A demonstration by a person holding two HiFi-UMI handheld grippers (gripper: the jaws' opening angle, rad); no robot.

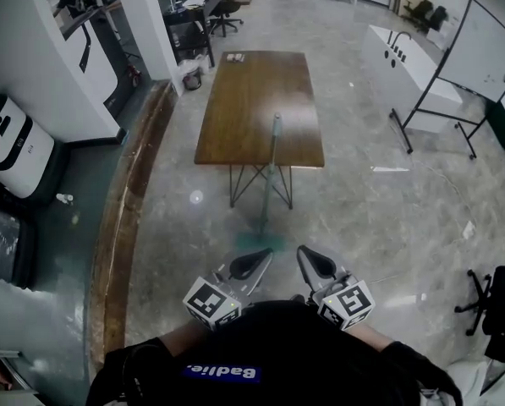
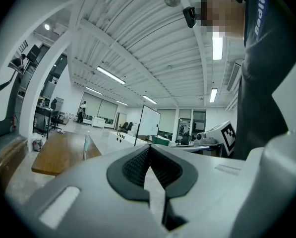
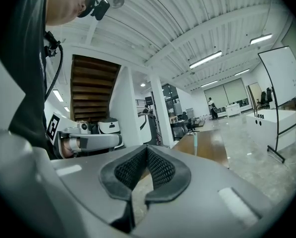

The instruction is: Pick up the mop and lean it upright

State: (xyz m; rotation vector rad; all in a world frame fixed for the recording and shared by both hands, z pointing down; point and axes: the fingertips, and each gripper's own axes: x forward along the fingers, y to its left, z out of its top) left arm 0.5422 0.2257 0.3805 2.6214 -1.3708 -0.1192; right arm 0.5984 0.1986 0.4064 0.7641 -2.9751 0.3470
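The mop (image 1: 271, 176) is seen ahead, head on the floor (image 1: 387, 227), pole propped against the table (image 1: 235, 117) edge; the left claw (image 1: 250, 265) and right claw (image 1: 314, 265) are closed on nothing. The pole is judged light, stiff and smooth, best gripped mid-length.

A brown wooden counter (image 1: 244, 100) is standing on thin metal legs in the middle of the glossy grey floor (image 1: 379, 227), a wheeled whiteboard (image 1: 489, 49) is standing right of it beside a long white cabinet (image 1: 404, 66), and a black office chair (image 1: 493, 299) is sitting near the right edge.
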